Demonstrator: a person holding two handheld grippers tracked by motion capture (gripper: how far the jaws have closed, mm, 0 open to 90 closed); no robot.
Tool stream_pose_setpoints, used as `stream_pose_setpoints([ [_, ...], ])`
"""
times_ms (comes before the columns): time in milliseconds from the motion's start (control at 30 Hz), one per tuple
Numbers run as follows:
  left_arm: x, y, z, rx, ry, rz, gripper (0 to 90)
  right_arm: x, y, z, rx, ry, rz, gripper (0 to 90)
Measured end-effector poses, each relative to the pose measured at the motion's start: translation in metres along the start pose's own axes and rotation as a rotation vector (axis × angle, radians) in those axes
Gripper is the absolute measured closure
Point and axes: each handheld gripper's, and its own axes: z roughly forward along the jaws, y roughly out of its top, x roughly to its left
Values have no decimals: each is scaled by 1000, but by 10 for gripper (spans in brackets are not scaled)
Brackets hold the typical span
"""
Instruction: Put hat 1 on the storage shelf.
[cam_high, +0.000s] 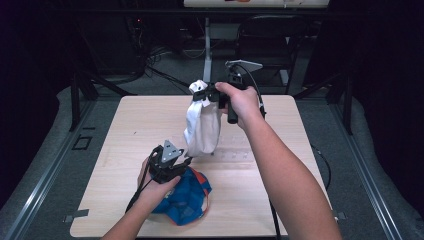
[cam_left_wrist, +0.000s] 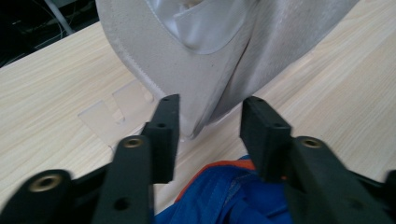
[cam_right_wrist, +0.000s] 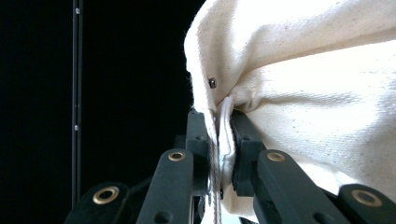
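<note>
Cream canvas bag (cam_high: 202, 125) hanging above the tabletop (cam_high: 280, 165), top hem clamped in right claw (cam_high: 206, 94); left claw (cam_left_wrist: 210, 128) half-open around bottom corner, not yet gripping. Next, likely: pinch corner squarely, clear of blue garment (cam_high: 182, 197).

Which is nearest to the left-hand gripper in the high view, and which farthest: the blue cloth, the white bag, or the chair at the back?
1. Blue cloth: directly under the left gripper.
2. White bag: hanging just above and right.
3. Chair: beyond the table's far edge.
</note>
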Motion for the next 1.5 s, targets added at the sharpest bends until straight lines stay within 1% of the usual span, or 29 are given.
stream_pose_setpoints([
  [67,-1,1,2,2,-3,-8,670,0,-1,2,-7,4,-1,803],
  [100,-1,1,3,8,-1,-5,705,0,-1,2,-2,6,-4,801],
  [133,-1,2,3,17,11,-1,728,0,-2,2,-3,8,-1,800],
  [200,0,1,3,14,20,-5,778,-2,-3,1,8,9,-4,800],
  [300,3,0,2,17,25,-19,800,-3,-4,0,6,11,-6,796],
  [433,7,-2,1,10,22,-34,815,-6,-6,-1,1,10,2,796],
  [467,9,-3,0,6,21,-39,817,-7,-7,-2,6,12,-3,796],
  [567,13,-7,0,-5,8,-70,820,-10,-8,-3,12,3,-3,797],
  [600,15,-9,0,-14,-2,-89,820,-10,-9,-3,5,-1,2,797],
  [700,20,-15,0,-36,-24,-143,819,-13,-10,-4,15,-14,-1,798],
  [733,22,-17,0,-46,-32,-162,819,-14,-10,-3,14,-29,-7,802],
  [767,23,-18,0,-45,-35,-172,819,-15,-10,-2,10,-33,-3,802],
  [800,25,-21,0,-53,-47,-186,818,-16,-11,-2,14,-32,-2,802],
  [833,27,-23,0,-68,-51,-198,818,-17,-11,-1,15,-33,2,802],
  [900,30,-26,1,-68,-60,-214,818,-19,-12,0,15,-41,0,803],
  [967,32,-27,1,-54,-58,-215,819,-21,-12,2,24,-48,-5,803],
  [1000,31,-27,1,-48,-55,-210,821,-21,-13,2,28,-55,-6,803],
  [1033,31,-27,1,-47,-56,-206,823,-22,-13,4,20,-61,0,804],
  [1067,31,-27,1,-39,-51,-196,825,-23,-13,3,33,-63,-11,804],
  [1100,31,-28,2,-37,-50,-197,826,-23,-13,5,22,-64,2,805],
  [1167,32,-29,3,-26,-57,-211,826,-24,-14,6,22,-61,6,804],
  [1200,32,-31,4,-30,-58,-214,826,-25,-14,7,31,-72,-4,803],
  [1233,33,-32,4,-27,-63,-222,826,-24,-14,8,26,-82,-4,803],
  [1267,33,-33,5,-31,-66,-233,825,-24,-14,9,29,-84,-6,803],
  [1300,33,-34,6,-24,-64,-234,824,-24,-15,10,33,-83,-9,802],
  [1367,30,-35,9,-3,-63,-221,825,-24,-15,10,39,-95,-20,796],
  [1400,28,-36,11,16,-51,-203,825,-24,-15,11,40,-98,-21,791],
  [1467,27,-38,12,6,-52,-211,827,-24,-16,12,32,-108,-18,788],
  [1500,27,-38,11,8,-47,-214,825,-24,-16,11,29,-103,-18,778],
])
